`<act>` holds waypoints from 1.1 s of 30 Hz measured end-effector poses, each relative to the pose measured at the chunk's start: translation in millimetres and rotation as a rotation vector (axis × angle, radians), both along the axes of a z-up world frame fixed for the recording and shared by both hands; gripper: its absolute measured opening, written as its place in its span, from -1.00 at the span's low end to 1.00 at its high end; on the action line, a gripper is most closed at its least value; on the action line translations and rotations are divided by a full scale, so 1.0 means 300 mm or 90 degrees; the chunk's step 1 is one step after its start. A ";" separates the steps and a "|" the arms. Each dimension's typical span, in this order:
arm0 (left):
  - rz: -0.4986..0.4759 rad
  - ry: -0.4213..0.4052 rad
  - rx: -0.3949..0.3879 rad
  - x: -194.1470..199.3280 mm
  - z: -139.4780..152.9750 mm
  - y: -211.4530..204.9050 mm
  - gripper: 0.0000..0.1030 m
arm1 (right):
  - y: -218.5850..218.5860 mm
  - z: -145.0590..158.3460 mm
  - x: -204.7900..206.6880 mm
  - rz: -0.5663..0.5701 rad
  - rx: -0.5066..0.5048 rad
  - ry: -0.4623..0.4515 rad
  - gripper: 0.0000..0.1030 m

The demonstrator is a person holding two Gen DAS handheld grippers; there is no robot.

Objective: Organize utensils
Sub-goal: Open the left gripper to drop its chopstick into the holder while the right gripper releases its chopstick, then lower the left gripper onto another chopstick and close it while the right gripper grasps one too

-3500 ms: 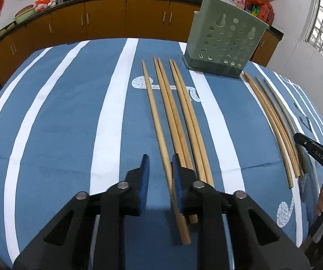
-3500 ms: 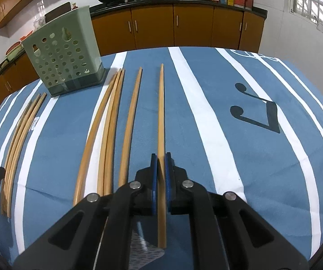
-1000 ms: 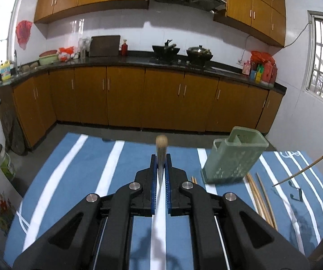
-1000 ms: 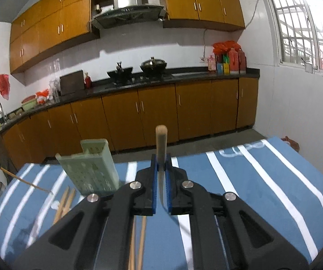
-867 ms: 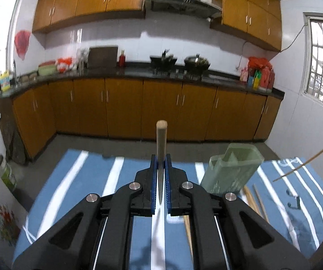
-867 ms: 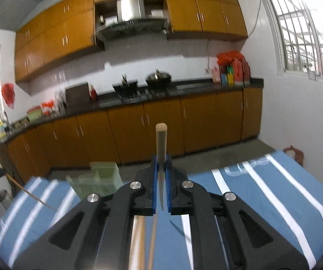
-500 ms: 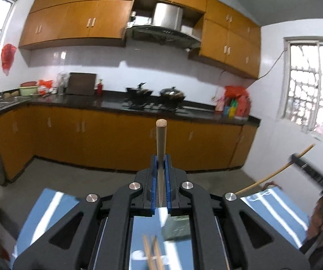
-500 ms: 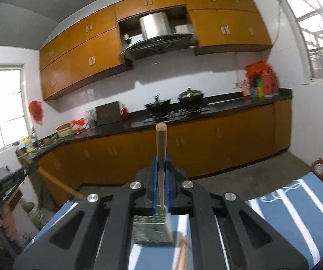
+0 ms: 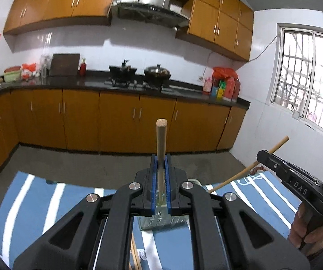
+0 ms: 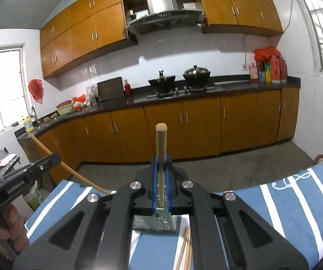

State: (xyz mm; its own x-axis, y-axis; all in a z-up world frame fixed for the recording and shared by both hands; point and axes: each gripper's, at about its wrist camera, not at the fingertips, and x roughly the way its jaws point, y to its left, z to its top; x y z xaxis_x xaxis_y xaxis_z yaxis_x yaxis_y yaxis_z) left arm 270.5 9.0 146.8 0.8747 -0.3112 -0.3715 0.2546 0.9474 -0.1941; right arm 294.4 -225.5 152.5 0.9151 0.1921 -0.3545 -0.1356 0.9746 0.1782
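Both grippers are clenched, each on a single wooden chopstick: the left gripper [image 9: 161,164] pinches its chopstick [image 9: 161,139] with the end poking straight up past the blue pads, and the right gripper [image 10: 160,164] holds its chopstick [image 10: 160,141] the same way. The green perforated utensil holder [image 10: 154,223] sits right below on the blue-and-white striped tablecloth [image 10: 296,202], with a few more loose chopsticks [image 10: 185,247] lying beside it.

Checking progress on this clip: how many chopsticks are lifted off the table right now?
2: one chopstick in the left hand-held gripper, one chopstick in the right hand-held gripper. Others lie on the table, mostly hidden.
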 end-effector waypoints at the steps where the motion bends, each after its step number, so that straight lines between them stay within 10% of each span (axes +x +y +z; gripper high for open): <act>1: -0.001 0.008 0.000 0.008 -0.013 -0.004 -0.87 | 0.000 -0.006 0.006 -0.001 0.001 0.004 -0.85; 10: 0.003 0.037 -0.004 0.018 -0.046 -0.009 -0.85 | 0.017 -0.046 0.011 0.006 0.002 0.016 -0.76; 15: 0.012 0.025 -0.013 0.006 -0.031 0.011 -0.32 | 0.010 -0.022 -0.028 0.002 0.008 -0.006 -0.58; 24: 0.027 -0.003 -0.037 -0.070 -0.013 0.077 -0.28 | -0.086 -0.055 -0.168 -0.036 0.028 -0.019 -0.55; 33: 0.106 0.082 0.055 -0.147 -0.240 0.181 -0.13 | -0.199 -0.469 -0.167 -0.092 0.025 0.209 -0.55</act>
